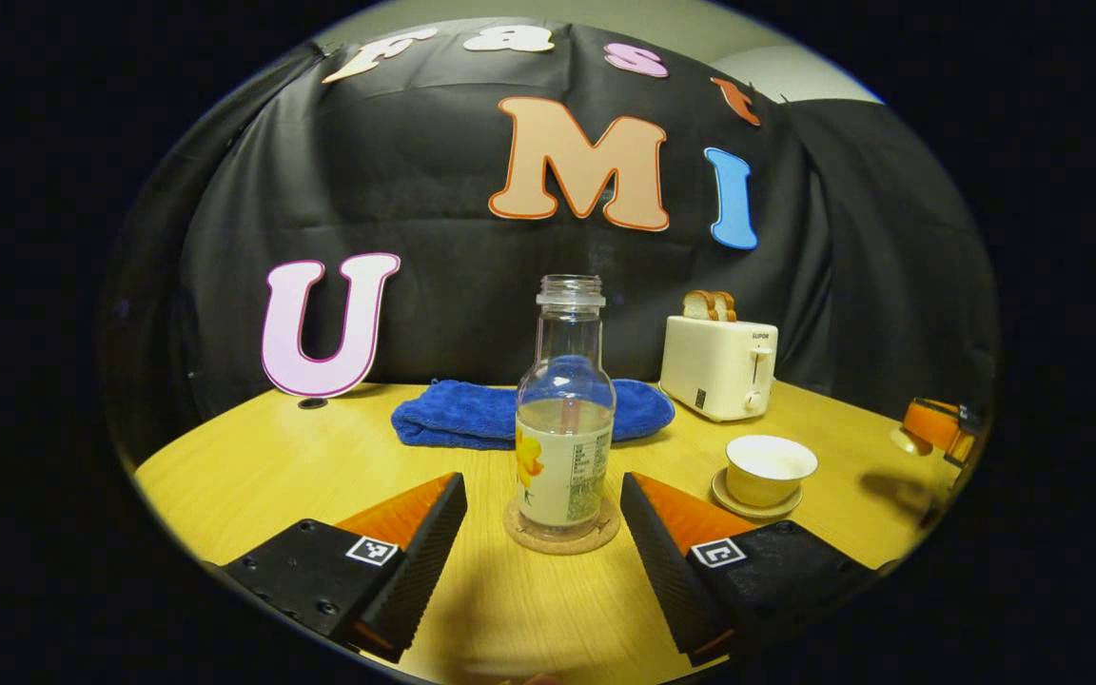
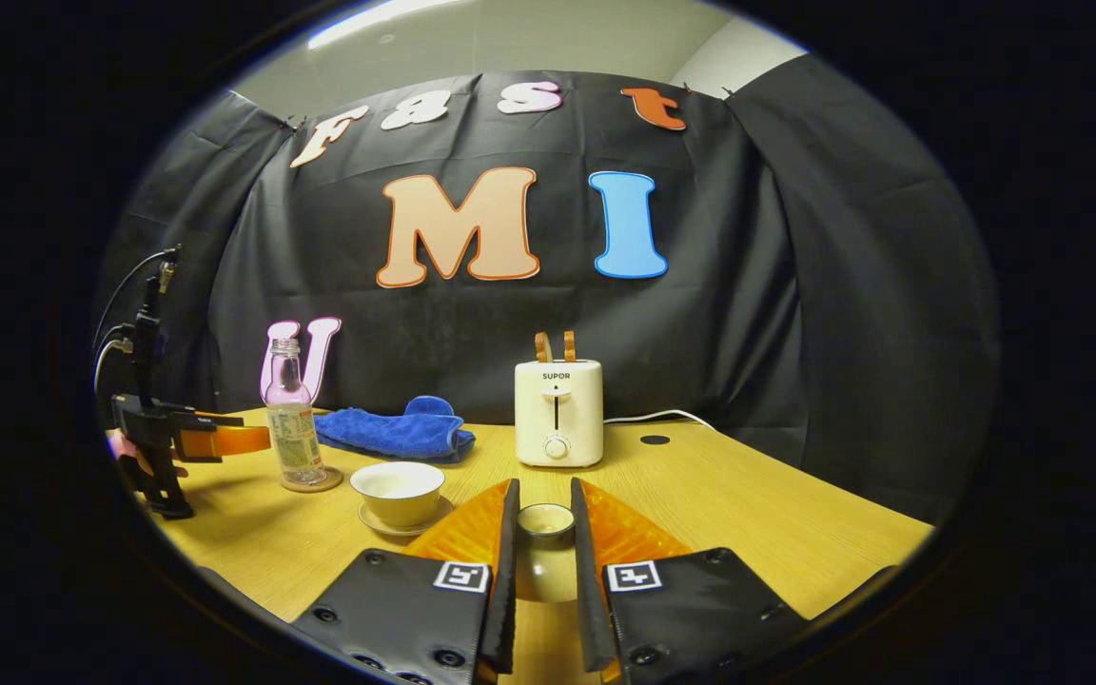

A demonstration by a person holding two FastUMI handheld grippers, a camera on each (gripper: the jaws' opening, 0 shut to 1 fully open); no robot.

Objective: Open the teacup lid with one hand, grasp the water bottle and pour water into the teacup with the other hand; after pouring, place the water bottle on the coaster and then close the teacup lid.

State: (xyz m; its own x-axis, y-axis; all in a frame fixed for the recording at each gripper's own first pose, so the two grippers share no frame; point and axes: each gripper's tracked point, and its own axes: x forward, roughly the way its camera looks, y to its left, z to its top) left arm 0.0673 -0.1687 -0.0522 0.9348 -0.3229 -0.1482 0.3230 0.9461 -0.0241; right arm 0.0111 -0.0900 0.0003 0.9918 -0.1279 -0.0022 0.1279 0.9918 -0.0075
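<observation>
A clear glass water bottle (image 1: 564,428) with no cap, partly filled, stands upright on a round cork coaster (image 1: 562,542). My left gripper (image 1: 543,485) is open, its fingertips a little short of the bottle on either side and not touching it. To the right the white teacup (image 1: 770,468) sits uncovered on its saucer (image 1: 729,499). In the right gripper view my right gripper (image 2: 542,495) is shut on the small teacup lid (image 2: 545,520), held above the table. That view has the teacup (image 2: 398,490), the bottle (image 2: 293,428) and the left gripper (image 2: 225,440) off to the left.
A cream toaster (image 2: 558,411) with two bread slices stands at the back of the wooden table (image 2: 748,504). A blue towel (image 1: 472,414) lies behind the bottle. The right gripper (image 1: 938,423) shows at the far right of the left gripper view.
</observation>
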